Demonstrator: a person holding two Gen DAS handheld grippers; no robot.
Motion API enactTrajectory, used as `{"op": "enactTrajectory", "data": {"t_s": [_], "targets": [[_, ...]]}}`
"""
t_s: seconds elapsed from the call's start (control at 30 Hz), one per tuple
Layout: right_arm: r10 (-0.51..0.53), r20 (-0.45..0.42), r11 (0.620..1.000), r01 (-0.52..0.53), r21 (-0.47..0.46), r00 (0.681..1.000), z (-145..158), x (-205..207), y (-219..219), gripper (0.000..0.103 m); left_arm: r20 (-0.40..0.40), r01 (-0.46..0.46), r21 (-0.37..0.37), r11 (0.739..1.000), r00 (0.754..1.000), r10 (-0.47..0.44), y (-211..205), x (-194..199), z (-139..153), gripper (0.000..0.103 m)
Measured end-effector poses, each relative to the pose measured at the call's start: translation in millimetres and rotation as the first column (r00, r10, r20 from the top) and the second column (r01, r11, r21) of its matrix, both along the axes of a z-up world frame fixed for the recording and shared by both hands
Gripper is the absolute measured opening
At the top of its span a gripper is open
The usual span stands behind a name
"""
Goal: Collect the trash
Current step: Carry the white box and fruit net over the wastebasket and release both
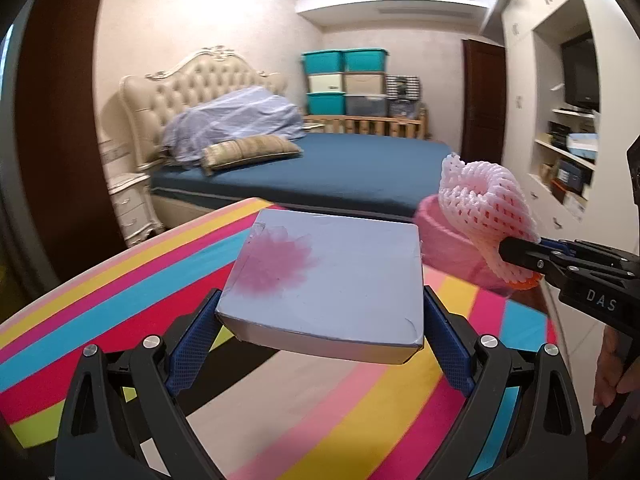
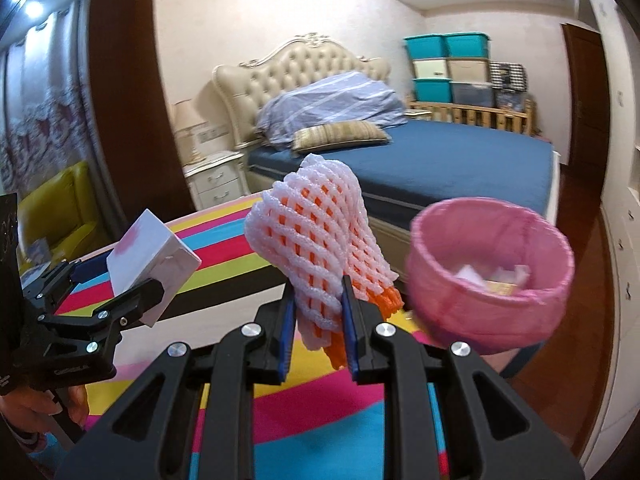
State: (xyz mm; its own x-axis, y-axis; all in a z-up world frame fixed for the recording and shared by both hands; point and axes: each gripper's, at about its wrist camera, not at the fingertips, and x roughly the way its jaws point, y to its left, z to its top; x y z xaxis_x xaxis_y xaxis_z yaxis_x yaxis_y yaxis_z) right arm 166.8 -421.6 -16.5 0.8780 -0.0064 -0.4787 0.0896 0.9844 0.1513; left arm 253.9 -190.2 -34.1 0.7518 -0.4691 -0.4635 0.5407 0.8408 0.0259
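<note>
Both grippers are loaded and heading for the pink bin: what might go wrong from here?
1. The left gripper pinches the flat box only near its rear corners; most of it sticks out forward, so it may tip or slip.
2. The foam fruit nets are soft; the right gripper may lose them.
3. The pink bin looks light, and a bump might knock it over.

place: home bedroom | signs: tufted-headboard bed (image 1: 304,168), nightstand (image 2: 214,180), stacked storage bins (image 1: 344,80)
</note>
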Motion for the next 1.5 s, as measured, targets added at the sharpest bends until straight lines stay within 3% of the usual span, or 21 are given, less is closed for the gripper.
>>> {"op": "enactTrajectory", "data": {"t_s": [0.33, 0.5, 0.77, 0.87, 0.93, 1.33, 1.5], "targets": [[-0.144, 0.014, 0.989, 0.144, -0.016, 0.990, 2.5, -10.0, -75.9, 0.021, 0.002, 0.163, -0.014, 0.987, 0.987, -0.163, -79.0, 19.1, 9.8, 0.089], [-0.175, 0.013, 0.983, 0.176, -0.047, 0.984, 4.6, -1.7, -120.8, 0.021, -0.022, 0.280, -0.041, 0.959, 0.959, -0.281, -131.7, 36.7, 15.5, 0.089], [-0.161, 0.006, 0.985, 0.161, -0.053, 0.987, -0.2, 25.7, -177.2, 0.023, -0.061, 0.325, -0.079, 0.942, 0.942, -0.330, -189.6, 71.3, 18.1, 0.089], [-0.143, 0.012, 0.987, 0.143, -0.066, 0.990, -0.3, 32.6, -185.8, 0.030, -0.052, 0.335, -0.066, 0.940, 0.940, -0.338, -206.0, 79.9, 18.3, 0.089], [-0.124, 0.021, 0.991, 0.125, -0.044, 0.992, -2.6, 38.4, -199.1, 0.067, -0.044, 0.342, -0.061, 0.938, 0.938, -0.345, -219.3, 86.0, 20.2, 0.089], [-0.271, 0.073, 0.962, 0.272, -0.004, 0.960, 7.5, -16.1, -235.9, 0.069, -0.077, 0.369, -0.028, 0.929, 0.926, -0.370, -308.4, 112.4, 3.1, 0.094], [-0.321, 0.082, 0.947, 0.320, 0.023, 0.944, 4.7, -49.7, -228.8, 0.069, -0.061, 0.370, 0.010, 0.929, 0.927, -0.369, -315.7, 101.2, 2.7, 0.094]]}}
